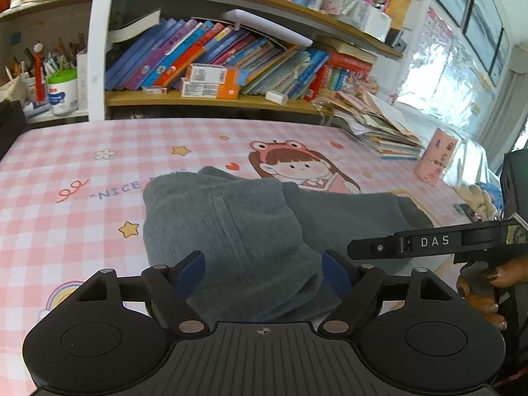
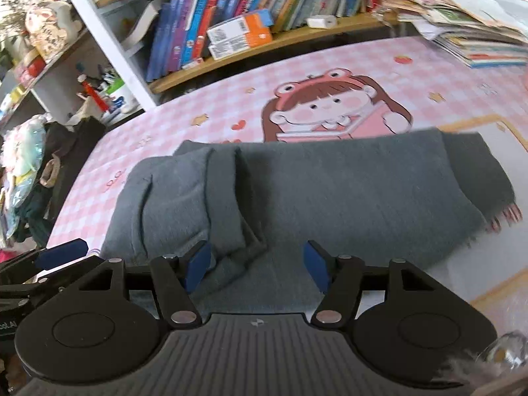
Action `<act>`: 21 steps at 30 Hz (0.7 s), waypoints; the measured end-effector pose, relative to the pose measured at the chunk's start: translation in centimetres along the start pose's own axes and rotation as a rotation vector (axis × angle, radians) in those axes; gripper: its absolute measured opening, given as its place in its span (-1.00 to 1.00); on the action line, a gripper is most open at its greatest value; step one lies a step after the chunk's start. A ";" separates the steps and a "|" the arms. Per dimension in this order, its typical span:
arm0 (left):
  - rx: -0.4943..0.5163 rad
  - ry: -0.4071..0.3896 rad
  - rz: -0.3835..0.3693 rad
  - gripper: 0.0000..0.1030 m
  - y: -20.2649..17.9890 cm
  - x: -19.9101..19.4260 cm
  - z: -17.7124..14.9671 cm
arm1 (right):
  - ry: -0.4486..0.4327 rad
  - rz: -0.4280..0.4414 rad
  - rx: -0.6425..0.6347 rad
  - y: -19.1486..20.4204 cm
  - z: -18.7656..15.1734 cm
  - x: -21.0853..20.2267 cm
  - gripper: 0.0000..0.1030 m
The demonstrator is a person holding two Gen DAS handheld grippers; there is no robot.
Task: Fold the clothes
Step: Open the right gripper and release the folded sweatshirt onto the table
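Grey garment between spread tools

Daylight enters from the window at my right, blown out to white glare. My left view is evenly bright and fairly sharp; the bookshelf bows under fisheye distortion. My right view shows motion blur, strongest at the paper stack and lower right corner. Shadows stay soft.
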State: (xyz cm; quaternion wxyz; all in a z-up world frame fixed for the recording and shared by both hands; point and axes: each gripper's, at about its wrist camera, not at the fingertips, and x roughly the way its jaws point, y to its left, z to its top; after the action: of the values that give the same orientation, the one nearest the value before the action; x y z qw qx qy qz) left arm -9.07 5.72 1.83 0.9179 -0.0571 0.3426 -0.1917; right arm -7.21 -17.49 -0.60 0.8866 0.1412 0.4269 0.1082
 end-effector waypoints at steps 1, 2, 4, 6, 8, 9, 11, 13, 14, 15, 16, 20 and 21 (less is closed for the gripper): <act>0.002 0.001 -0.008 0.59 0.0 0.0 -0.2 | 0.000 -0.011 0.006 0.0 -0.4 -0.3 0.20; 0.003 0.003 -0.014 0.60 0.0 -0.1 -0.4 | 0.001 -0.023 0.012 0.0 -0.9 -0.5 0.22; 0.002 0.008 -0.024 0.63 -0.1 0.0 -0.8 | 0.006 -0.043 0.021 0.0 -1.7 -1.0 0.27; -0.001 0.020 -0.032 0.64 -0.2 0.3 -0.9 | 0.011 -0.061 0.032 -0.2 -2.3 -1.4 0.30; 0.003 0.030 -0.034 0.64 -0.4 0.6 -0.9 | 0.011 -0.076 0.051 -0.6 -2.7 -1.8 0.31; 0.005 0.033 -0.035 0.64 -0.5 0.7 -0.9 | 0.007 -0.082 0.063 -0.8 -2.8 -1.9 0.31; 0.011 0.034 -0.035 0.65 -0.8 0.9 -0.8 | 0.000 -0.090 0.087 -1.4 -2.8 -2.2 0.32; 0.015 0.030 -0.030 0.67 -1.1 1.1 -0.5 | -0.004 -0.091 0.104 -2.1 -2.7 -2.3 0.32; 0.015 0.030 -0.027 0.67 -1.4 1.2 -0.4 | -0.006 -0.091 0.111 -2.4 -2.6 -2.4 0.32; 0.015 0.030 -0.023 0.67 -1.6 1.4 -0.3 | -0.007 -0.090 0.115 -2.8 -2.5 -2.4 0.32; 0.014 0.031 -0.018 0.67 -1.9 1.7 -0.2 | -0.008 -0.089 0.118 -3.2 -2.4 -2.4 0.32; 0.019 0.039 0.000 0.68 -3.6 2.8 0.2 | -0.011 -0.076 0.125 -5.3 -1.8 -2.6 0.32; 0.024 0.041 0.006 0.68 -4.2 3.0 0.3 | -0.013 -0.072 0.129 -5.9 -1.5 -2.7 0.32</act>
State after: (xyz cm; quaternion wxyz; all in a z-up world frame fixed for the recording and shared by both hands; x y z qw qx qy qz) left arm -8.07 0.64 1.25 0.9119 -0.0412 0.3592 -0.1943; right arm -9.65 -23.61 -1.58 0.8817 0.1834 0.4321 0.0476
